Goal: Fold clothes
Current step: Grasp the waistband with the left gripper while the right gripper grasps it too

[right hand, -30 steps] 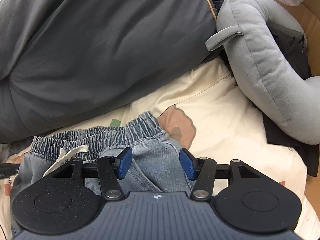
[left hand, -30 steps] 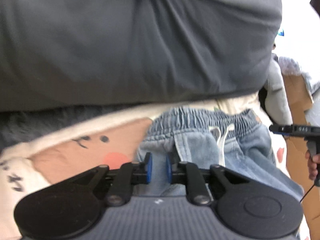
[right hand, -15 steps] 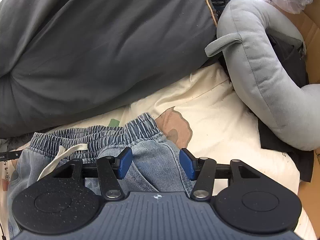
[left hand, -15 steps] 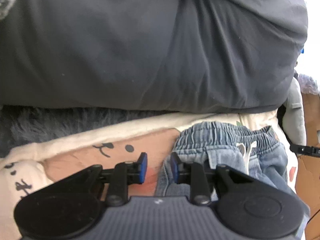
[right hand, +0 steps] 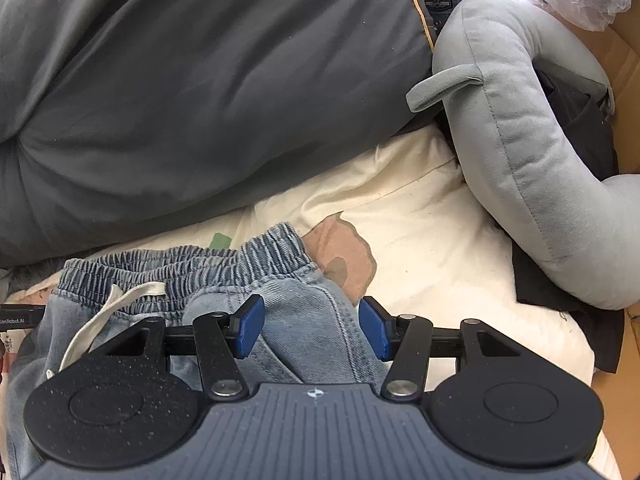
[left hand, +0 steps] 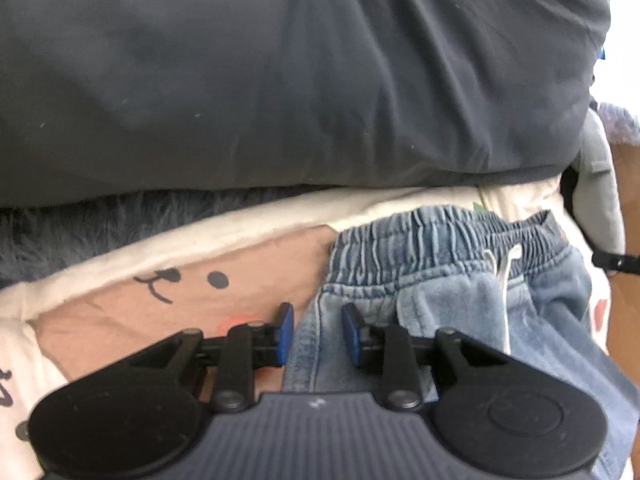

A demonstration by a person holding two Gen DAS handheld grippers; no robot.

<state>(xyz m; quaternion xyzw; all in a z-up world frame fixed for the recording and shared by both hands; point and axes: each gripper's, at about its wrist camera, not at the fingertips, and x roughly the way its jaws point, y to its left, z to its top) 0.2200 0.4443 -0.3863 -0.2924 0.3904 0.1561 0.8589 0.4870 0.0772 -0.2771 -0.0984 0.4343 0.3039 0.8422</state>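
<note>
Light blue jeans [left hand: 448, 292] with an elastic waistband and a white drawstring [left hand: 505, 276] lie on the cream bedsheet [left hand: 248, 236]. My left gripper [left hand: 318, 334] is open, and its blue pads straddle the jeans' left side seam just below the waistband. In the right wrist view the jeans [right hand: 304, 312] show their right hip, with the drawstring [right hand: 120, 300] at the left. There my right gripper [right hand: 312, 332] stands open, wide across the denim of that hip, its right pad over the sheet [right hand: 432, 248].
A bulky dark grey duvet [left hand: 280, 80] [right hand: 200, 100] lies along the far side, right behind the waistband. A grey plush toy [right hand: 520, 152], dark cloth [right hand: 576, 120] and a cardboard box [right hand: 628, 60] crowd the right. A peach bear print [left hand: 180, 280] marks the sheet at left.
My left gripper's fingers have spread apart, and it has shifted left from the jeans' front to their left seam. The right gripper has barely moved and stays open.
</note>
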